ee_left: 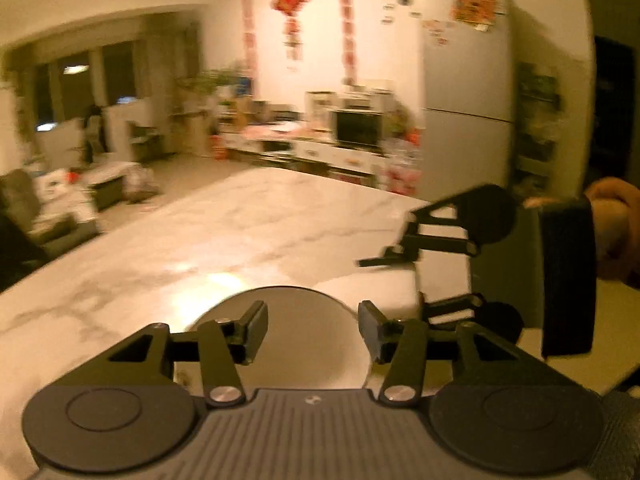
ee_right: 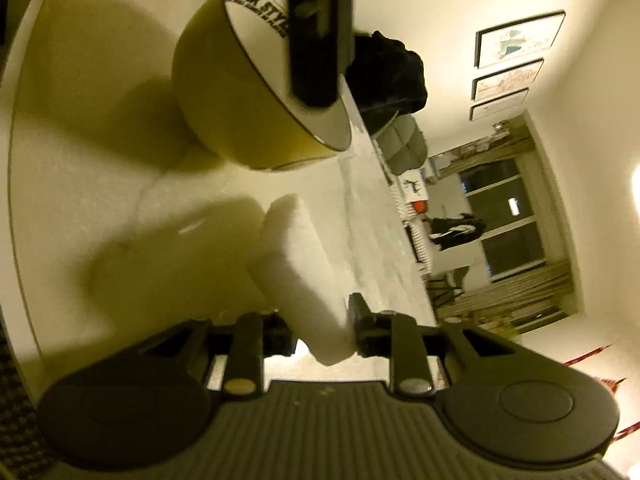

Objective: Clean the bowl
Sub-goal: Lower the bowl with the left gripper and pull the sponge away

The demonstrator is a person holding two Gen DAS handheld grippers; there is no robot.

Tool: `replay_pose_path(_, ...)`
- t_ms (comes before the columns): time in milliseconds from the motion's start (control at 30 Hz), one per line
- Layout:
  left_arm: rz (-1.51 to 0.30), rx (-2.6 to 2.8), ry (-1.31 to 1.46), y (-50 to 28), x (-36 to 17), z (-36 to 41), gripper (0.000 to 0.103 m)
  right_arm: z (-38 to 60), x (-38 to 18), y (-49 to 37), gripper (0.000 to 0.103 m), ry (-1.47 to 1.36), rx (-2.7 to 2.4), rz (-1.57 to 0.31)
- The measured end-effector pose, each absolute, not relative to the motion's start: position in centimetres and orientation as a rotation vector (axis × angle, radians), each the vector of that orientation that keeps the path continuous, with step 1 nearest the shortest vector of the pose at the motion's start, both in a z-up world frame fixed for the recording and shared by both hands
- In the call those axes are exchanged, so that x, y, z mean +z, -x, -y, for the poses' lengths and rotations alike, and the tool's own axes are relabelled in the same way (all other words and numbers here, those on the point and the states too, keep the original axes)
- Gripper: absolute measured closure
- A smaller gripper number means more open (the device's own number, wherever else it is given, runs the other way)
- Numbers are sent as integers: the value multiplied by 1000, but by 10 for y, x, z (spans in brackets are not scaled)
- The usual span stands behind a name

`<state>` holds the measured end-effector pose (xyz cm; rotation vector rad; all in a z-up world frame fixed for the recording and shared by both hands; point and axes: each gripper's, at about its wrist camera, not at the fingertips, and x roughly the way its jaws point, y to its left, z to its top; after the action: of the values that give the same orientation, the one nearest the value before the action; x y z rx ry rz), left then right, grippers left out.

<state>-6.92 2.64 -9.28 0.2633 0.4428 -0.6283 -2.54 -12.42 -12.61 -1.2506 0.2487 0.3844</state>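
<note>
The yellow bowl (ee_right: 244, 92) sits in the upper middle of the right wrist frame, tilted on the pale desk (ee_right: 80, 200), its white rim pinched by your left hand-held gripper (ee_right: 320, 40); in the left wrist frame its grey inside fills the lower centre between the parted fingers, so I cannot tell there how firm that pinch is. Your right hand-held gripper (ee_right: 320, 332) is clamped on a white sponge (ee_right: 296, 264), which lies below the bowl and apart from it. If you push the sponge hard against the wall, the bowl may twist out of the rim pinch; the sponge is held near one end and could bend or slip.
</note>
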Motion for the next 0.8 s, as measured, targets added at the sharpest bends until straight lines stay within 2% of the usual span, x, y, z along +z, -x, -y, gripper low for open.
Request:
replay_pose_path(267, -534, -303, -244, 67, -101, -46, 48, 120, -135, 35, 74, 1321, 380, -156)
replay_pose_path(333, -556, -281, -196, 65, -104, -54, 48, 120, -137, 36, 79, 1333, 378, -138)
replay_pose_path(600, -562, -269, -138, 59, -102, -42, 48, 120, -143, 41, 84, 1374, 363, -73)
replay_pose_path(800, -556, -278, -115, 63, -86, -36, 47, 126, -113, 48, 83, 1257, 234, -100)
